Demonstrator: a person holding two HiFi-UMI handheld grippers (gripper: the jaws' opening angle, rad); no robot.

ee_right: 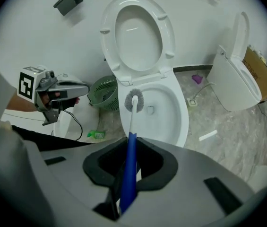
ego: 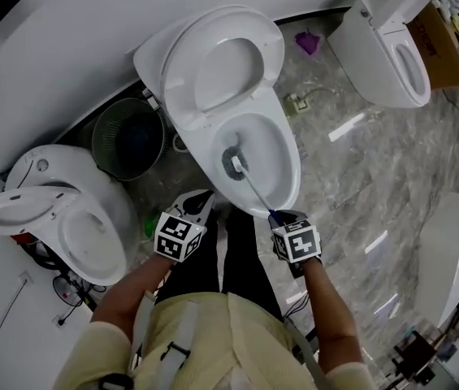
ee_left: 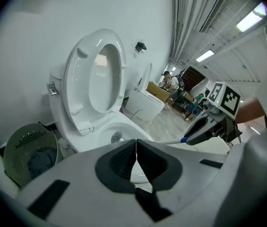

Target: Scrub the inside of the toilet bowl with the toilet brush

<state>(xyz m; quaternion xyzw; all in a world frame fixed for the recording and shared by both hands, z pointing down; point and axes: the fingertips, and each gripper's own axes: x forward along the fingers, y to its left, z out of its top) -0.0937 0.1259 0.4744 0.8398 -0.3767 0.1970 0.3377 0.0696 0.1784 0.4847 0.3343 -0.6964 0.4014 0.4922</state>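
Marble-floored showroom. Right gripper (ego: pixel 278 218) is clamped on the toilet brush (ego: pixel 235 164) handle. Its shaft runs far-left from the jaws, head on the toilet bowl (ego: pixel 284 165) left wall. Left gripper (ego: pixel 199 207) is closed, empty, near-left of the bowl.

We see bright, even indoor light with only soft shadows. Ceiling strip lights (ee_left: pixel 250 21) overexposed in left gripper view; their reflections streak pale across glossy floor (ego: pixel 343 187). White toilet bowl (ego: pixel 276 146) near blown out, little surface detail. Both gripper views fisheye: walls bow, corners go black. We find closest foreground soft, far background in left gripper view hazy
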